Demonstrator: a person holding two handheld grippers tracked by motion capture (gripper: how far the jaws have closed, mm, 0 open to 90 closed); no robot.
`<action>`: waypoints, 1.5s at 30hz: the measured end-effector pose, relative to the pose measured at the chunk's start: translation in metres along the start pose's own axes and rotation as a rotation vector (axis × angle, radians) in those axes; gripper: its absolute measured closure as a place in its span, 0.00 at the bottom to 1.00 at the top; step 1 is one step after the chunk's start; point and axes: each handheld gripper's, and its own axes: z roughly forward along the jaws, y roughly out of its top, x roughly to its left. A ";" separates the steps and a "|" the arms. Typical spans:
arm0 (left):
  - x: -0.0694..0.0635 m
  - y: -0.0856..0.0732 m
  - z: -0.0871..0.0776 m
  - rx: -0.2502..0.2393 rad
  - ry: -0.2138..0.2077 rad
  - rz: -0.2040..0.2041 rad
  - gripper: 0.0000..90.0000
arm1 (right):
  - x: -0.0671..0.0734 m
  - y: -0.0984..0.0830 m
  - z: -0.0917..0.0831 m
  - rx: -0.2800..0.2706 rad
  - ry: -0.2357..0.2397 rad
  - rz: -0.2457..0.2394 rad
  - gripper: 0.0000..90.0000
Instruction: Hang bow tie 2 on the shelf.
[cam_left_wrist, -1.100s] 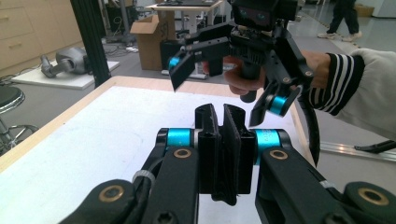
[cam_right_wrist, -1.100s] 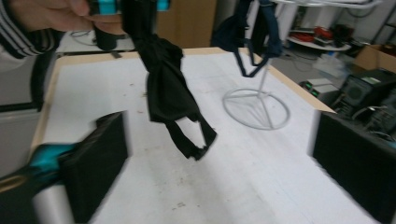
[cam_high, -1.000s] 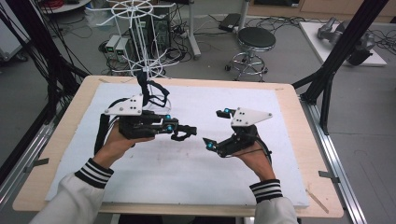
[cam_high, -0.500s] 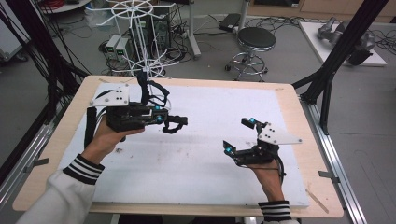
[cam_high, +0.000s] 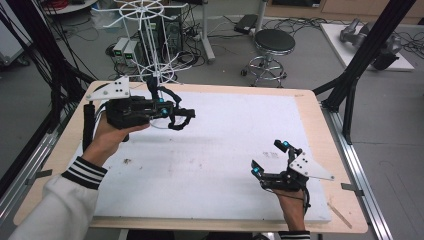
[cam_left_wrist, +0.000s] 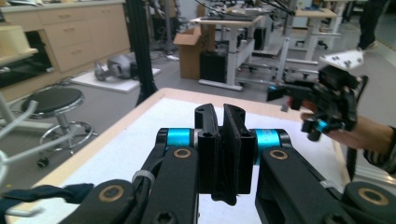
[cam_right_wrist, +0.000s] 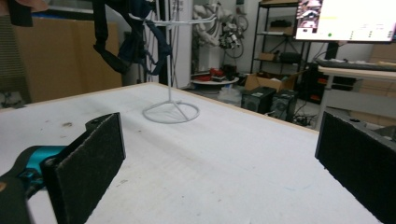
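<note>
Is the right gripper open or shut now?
Open. The right gripper shows its two black pads far apart, with only bare white table between them.

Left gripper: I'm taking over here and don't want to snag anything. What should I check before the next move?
1. Left gripper jaws shut, nothing between the pads: ok.
2. Right gripper open, nothing between its pads: ok.
3. Wire rack upright on the table: ok.
4. Dark strap hanging on the rack: ok.
5. Left gripper apart from the strap and rack: cannot tell; they overlap in the high view.
6. Grippers well apart from each other: ok.
</note>
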 end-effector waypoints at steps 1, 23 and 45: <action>0.001 0.002 0.000 -0.003 0.010 0.000 0.93 | -0.001 -0.001 -0.001 -0.006 -0.013 0.000 0.01; 0.013 0.018 0.009 -0.063 0.103 -0.010 0.93 | -0.002 -0.017 -0.011 -0.016 -0.120 -0.019 0.01; 0.023 0.012 0.030 -0.080 0.192 -0.038 0.93 | -0.002 -0.030 -0.011 -0.040 -0.159 -0.023 0.01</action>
